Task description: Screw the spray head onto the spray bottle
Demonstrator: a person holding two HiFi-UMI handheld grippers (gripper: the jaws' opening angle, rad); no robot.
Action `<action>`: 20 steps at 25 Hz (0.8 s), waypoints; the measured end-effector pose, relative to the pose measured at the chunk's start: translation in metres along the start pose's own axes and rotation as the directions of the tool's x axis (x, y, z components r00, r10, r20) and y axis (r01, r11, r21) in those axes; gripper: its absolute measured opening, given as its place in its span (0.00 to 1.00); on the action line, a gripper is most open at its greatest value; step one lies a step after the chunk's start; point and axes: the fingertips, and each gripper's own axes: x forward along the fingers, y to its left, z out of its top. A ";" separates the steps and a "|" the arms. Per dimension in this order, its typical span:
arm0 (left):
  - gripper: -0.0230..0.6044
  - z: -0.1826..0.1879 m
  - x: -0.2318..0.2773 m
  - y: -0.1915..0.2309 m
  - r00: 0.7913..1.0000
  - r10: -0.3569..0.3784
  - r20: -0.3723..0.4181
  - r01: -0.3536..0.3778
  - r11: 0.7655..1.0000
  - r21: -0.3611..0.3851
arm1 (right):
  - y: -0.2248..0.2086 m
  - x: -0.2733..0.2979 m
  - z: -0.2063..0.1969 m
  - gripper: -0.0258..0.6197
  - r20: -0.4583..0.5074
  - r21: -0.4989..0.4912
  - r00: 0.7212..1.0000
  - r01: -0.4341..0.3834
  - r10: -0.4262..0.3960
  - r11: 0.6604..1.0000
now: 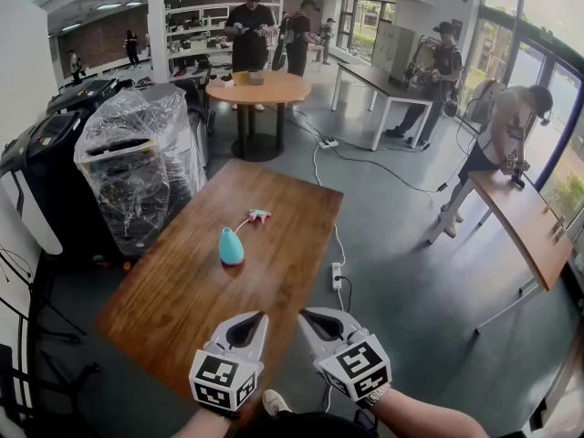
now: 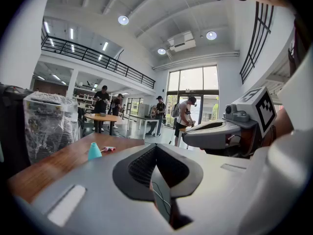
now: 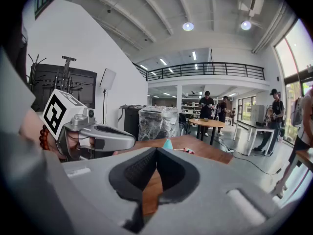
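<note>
A small teal spray bottle [image 1: 231, 246] stands upright near the middle of the wooden table [image 1: 182, 299]. Just beyond it lies the pink and teal spray head [image 1: 257, 215] with its thin white tube. Both grippers hover side by side over the table's near edge, well short of the bottle. My left gripper [image 1: 256, 318] is shut with nothing in it. My right gripper [image 1: 306, 317] is shut and holds nothing either. The left gripper view shows the bottle [image 2: 94, 151] and spray head [image 2: 108, 149] far off; in the right gripper view the bottle [image 3: 167, 144] peeks over the jaws.
A plastic-wrapped machine [image 1: 141, 162] and black equipment [image 1: 55, 167] stand left of the table. A round table [image 1: 258, 88] with people stands beyond. A power strip [image 1: 336, 275] and cable lie on the floor at the right. Another wooden table [image 1: 525, 222] is at the far right.
</note>
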 end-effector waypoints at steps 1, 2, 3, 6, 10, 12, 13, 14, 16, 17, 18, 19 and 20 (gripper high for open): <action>0.05 0.002 0.003 0.006 1.000 0.006 0.001 -0.006 1.000 -0.004 | -0.003 0.007 0.002 0.03 -0.004 -0.004 1.000 -0.006 0.006 1.000; 0.05 0.004 0.006 0.011 1.000 0.012 0.003 -0.012 1.000 -0.008 | -0.006 0.014 0.004 0.03 -0.009 -0.008 1.000 -0.014 0.014 1.000; 0.05 0.006 0.009 0.016 1.000 0.018 0.004 -0.018 1.000 -0.012 | -0.008 0.020 0.005 0.03 -0.016 -0.013 1.000 -0.026 0.026 1.000; 0.05 0.012 0.009 0.026 0.999 0.039 0.010 -0.039 0.999 -0.020 | -0.007 0.037 0.008 0.03 -0.035 -0.038 0.997 -0.072 0.070 0.997; 0.05 0.015 0.005 0.035 0.997 0.077 0.020 -0.076 0.997 -0.030 | 0.000 0.057 0.020 0.05 -0.051 -0.076 0.990 -0.137 0.133 0.988; 0.05 0.016 0.003 0.041 0.995 0.101 0.029 -0.099 0.994 -0.038 | 0.003 0.067 0.021 0.06 -0.068 -0.098 0.983 -0.176 0.170 0.979; 0.05 0.016 0.002 0.044 0.993 0.115 0.035 -0.113 0.993 -0.046 | 0.003 0.072 0.021 0.06 -0.077 -0.109 0.980 -0.191 0.183 0.975; 0.05 0.016 0.001 0.049 0.991 0.129 0.039 -0.127 0.990 -0.056 | 0.003 0.077 0.021 0.07 -0.085 -0.119 0.977 -0.205 0.195 0.972; 0.05 0.014 0.002 0.056 0.987 0.154 0.043 -0.150 0.986 -0.073 | 0.003 0.087 0.021 0.07 -0.101 -0.127 0.970 -0.232 0.220 0.965; 0.05 0.012 0.004 0.059 0.986 0.164 0.040 -0.160 0.984 -0.078 | 0.001 0.093 0.020 0.08 -0.108 -0.128 0.967 -0.245 0.232 0.961; 0.05 0.010 0.006 0.062 0.984 0.174 0.036 -0.170 0.982 -0.082 | -0.001 0.098 0.018 0.08 -0.115 -0.129 0.963 -0.257 0.243 0.958; 0.05 0.009 0.009 0.064 0.982 0.184 0.031 -0.181 0.980 -0.086 | -0.005 0.104 0.016 0.08 -0.123 -0.130 0.959 -0.269 0.254 0.954; 0.05 0.007 0.012 0.068 0.980 0.195 0.026 -0.192 0.977 -0.089 | -0.009 0.110 0.013 0.09 -0.130 -0.130 0.956 -0.281 0.264 0.951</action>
